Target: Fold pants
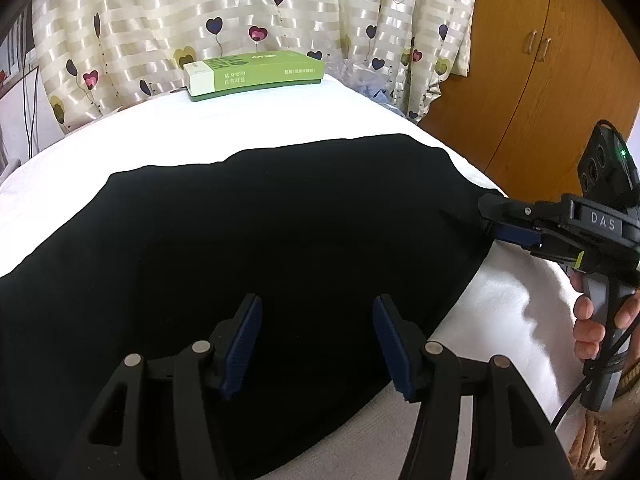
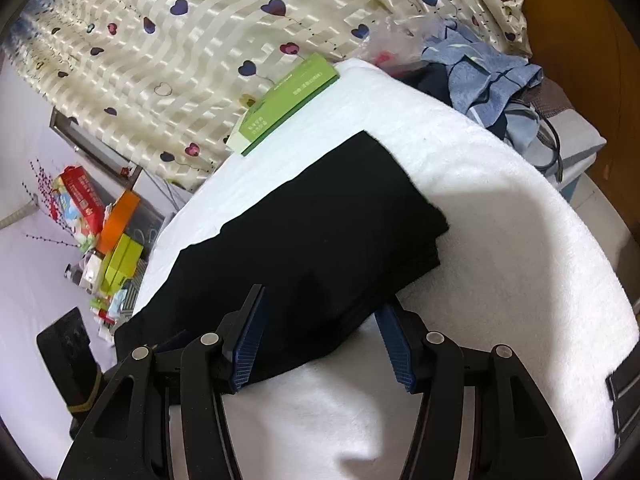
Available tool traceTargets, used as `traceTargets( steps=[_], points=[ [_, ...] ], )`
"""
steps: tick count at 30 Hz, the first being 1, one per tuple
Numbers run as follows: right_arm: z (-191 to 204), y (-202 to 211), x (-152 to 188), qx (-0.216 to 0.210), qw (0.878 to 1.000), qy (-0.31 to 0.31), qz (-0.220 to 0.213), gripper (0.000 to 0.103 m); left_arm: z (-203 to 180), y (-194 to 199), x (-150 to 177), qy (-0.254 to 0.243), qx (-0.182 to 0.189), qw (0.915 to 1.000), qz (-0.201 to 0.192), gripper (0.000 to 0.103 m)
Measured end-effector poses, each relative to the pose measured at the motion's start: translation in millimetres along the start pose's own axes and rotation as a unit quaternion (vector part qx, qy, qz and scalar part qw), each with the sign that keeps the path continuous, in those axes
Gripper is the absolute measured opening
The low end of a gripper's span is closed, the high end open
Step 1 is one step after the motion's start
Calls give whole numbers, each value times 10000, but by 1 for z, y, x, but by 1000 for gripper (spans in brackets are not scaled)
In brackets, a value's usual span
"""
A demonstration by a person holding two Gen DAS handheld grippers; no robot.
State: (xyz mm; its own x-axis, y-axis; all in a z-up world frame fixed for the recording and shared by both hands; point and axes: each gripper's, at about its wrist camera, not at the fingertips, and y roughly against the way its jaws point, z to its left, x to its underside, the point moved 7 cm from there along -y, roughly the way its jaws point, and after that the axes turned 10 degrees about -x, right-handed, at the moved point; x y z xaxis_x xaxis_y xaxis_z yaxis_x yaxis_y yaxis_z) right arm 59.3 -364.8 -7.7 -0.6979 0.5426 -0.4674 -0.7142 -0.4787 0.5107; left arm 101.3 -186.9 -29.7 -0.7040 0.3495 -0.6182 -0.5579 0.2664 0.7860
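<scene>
With both sets of jaws wide and empty, the left gripper and right gripper should close on the folded black pants at the near edge (low in both frames) to lift evenly.

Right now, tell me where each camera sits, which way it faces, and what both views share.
Left wrist: rides the left claw, looking down across the black pants toward the curtain; its own open fingers show, plus the right claw and the hand holding it.
Right wrist: rides the right claw, tilted, facing the pants' folded end; only its own open fingers show.
Shared: pants, green box, white cover, curtain.
</scene>
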Motion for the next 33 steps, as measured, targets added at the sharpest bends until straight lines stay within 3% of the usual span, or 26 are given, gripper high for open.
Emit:
traceTargets(
  steps=[9, 11, 15, 22, 28, 33],
  points=[
    [-15, -2, -28, 283, 9991, -198, -242, 53, 0, 0, -1, 25, 47, 10000, 43, 61],
    [-17, -1, -30, 322, 9989, -200, -274, 48, -1, -1, -3, 21, 53, 10000, 75, 61],
    [-23, -1, -31, 385, 9985, -259, -305, 27, -4, -1, -9, 48, 170, 9998, 80, 61],
    [-16, -1, -32, 366, 9987, 14, -343, 9, -20, -9, -31, -144, 413, 9990, 105, 61],
    [15, -8, -28, 229, 9966, 764, -228, 6, -34, -13, -69, -52, 881, 9961, 44, 61],
    [25, -17, -23, 176, 9947, 1012, -88, 6, -38, -23, -99, 177, 1307, 9911, 183, 61]
  ],
)
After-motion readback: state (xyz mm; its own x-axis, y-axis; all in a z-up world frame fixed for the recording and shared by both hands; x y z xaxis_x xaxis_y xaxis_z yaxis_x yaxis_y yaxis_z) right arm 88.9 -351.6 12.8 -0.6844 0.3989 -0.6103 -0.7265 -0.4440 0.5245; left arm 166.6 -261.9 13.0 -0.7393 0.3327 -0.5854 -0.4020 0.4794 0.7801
